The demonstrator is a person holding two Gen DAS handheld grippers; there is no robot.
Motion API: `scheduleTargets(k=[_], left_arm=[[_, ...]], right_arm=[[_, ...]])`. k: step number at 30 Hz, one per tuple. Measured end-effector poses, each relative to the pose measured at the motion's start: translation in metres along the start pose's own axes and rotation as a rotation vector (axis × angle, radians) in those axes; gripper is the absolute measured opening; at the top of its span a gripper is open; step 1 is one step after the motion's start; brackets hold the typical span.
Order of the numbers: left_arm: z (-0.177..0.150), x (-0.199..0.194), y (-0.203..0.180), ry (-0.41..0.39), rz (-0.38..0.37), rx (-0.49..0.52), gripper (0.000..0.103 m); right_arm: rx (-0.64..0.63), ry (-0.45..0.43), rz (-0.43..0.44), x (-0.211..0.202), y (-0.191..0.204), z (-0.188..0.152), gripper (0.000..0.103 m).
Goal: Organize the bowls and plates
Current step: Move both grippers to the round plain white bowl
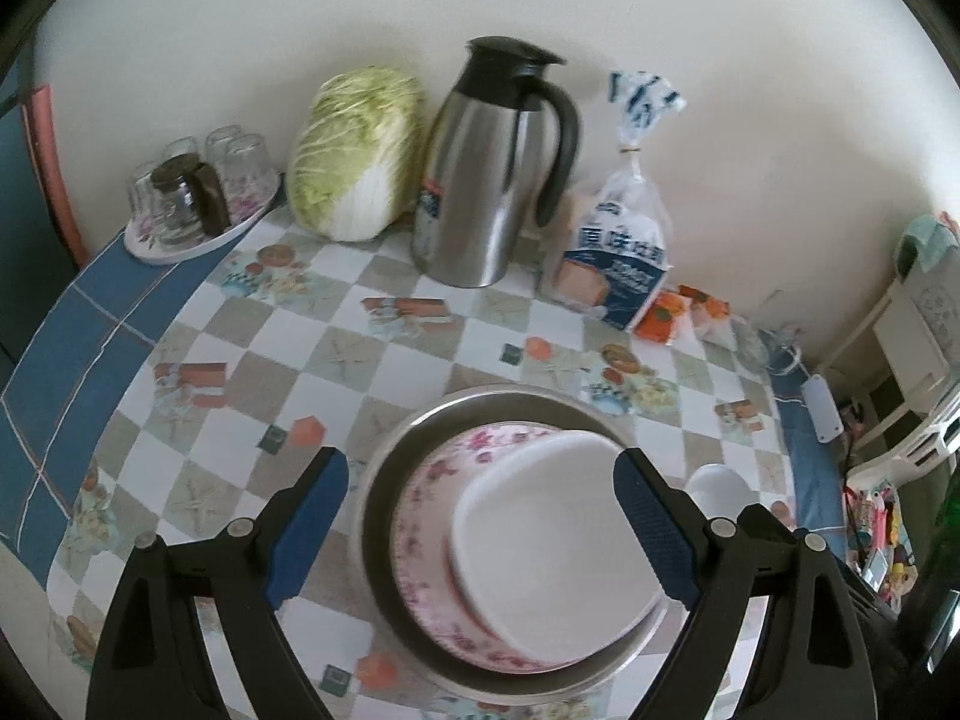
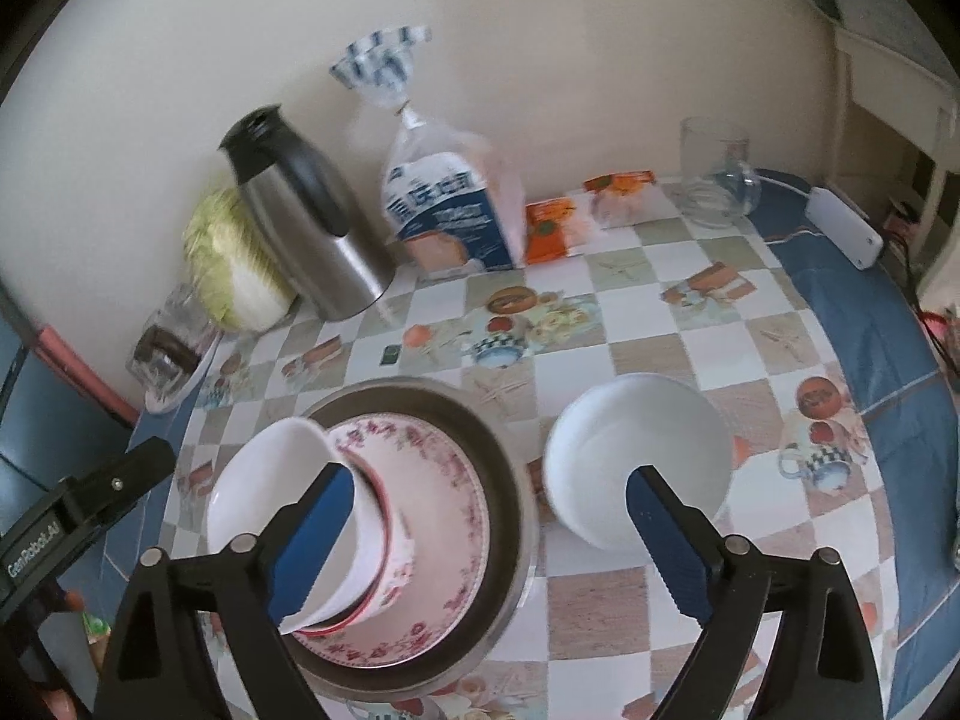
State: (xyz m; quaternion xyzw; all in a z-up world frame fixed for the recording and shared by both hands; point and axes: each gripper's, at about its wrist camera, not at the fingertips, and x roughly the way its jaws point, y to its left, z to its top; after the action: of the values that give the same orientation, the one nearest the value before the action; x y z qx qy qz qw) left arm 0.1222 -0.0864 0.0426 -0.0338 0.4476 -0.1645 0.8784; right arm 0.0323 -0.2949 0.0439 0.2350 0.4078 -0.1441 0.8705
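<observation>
A round table [image 1: 384, 360] covered with a checked cloth with fruit prints stands against a cream wall. In the left wrist view a cabbage [image 1: 354, 156], a steel jug [image 1: 486, 180] with a black handle and a bag of bread [image 1: 624, 246] line the wall, and a tray of upturned glasses [image 1: 192, 192] sits at the far left edge. Close below the camera lies a metal dish [image 1: 384, 516] holding a pink flowered plate [image 1: 420, 540], with a white bowl [image 1: 552, 534] on top of the stack. The left gripper [image 1: 480, 534] hangs over this stack with its jaws spread wide, one blue finger to each side of the bowl; the right finger overlaps the bowl's rim in the picture, though I cannot tell if it touches. It grips nothing.

In the right wrist view the same stack sits at lower left, and here the white bowl leans tilted against a flowered bowl [image 2: 396, 564] beneath it rather than nesting flat. A second white bowl [image 2: 636, 462] stands alone on the cloth just right of the metal dish. An empty glass jar [image 2: 714, 180] stands far back. The right gripper [image 2: 492, 540] is spread wide and empty, its right finger in front of the lone bowl.

The stacking looks partly done: one bowl is still apart. The next move likely calls for closing on that lone bowl's rim, lifting it clear, and setting it into the tilted bowl, which may first need straightening to avoid a slide.
</observation>
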Motion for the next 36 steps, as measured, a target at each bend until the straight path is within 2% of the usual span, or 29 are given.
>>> scheduleTargets(k=[6, 12, 21, 27, 33, 36], left_arm=[[-0.006, 0.003, -0.041, 0.008, -0.075, 0.043, 0.091], [-0.016, 0.004, -0.087, 0.002, -0.149, 0.126, 0.091], [-0.036, 0.025, -0.144, 0.065, -0.236, 0.256, 0.092], [-0.048, 0.042, -0.174, 0.078, -0.235, 0.327, 0.092], [-0.057, 0.064, -0.195, 0.078, -0.21, 0.403, 0.092], [-0.059, 0.078, -0.196, 0.083, -0.195, 0.385, 0.092]], right_arm=[[0.054, -0.016, -0.014, -0.008, -0.029, 0.006, 0.094], [0.185, -0.039, -0.022, -0.017, -0.086, 0.008, 0.094], [0.323, -0.054, -0.084, -0.021, -0.161, 0.0, 0.094], [0.365, -0.032, -0.12, -0.011, -0.19, -0.005, 0.094], [0.356, 0.008, -0.126, 0.006, -0.194, -0.01, 0.095], [0.348, 0.031, -0.12, 0.017, -0.194, -0.012, 0.095]])
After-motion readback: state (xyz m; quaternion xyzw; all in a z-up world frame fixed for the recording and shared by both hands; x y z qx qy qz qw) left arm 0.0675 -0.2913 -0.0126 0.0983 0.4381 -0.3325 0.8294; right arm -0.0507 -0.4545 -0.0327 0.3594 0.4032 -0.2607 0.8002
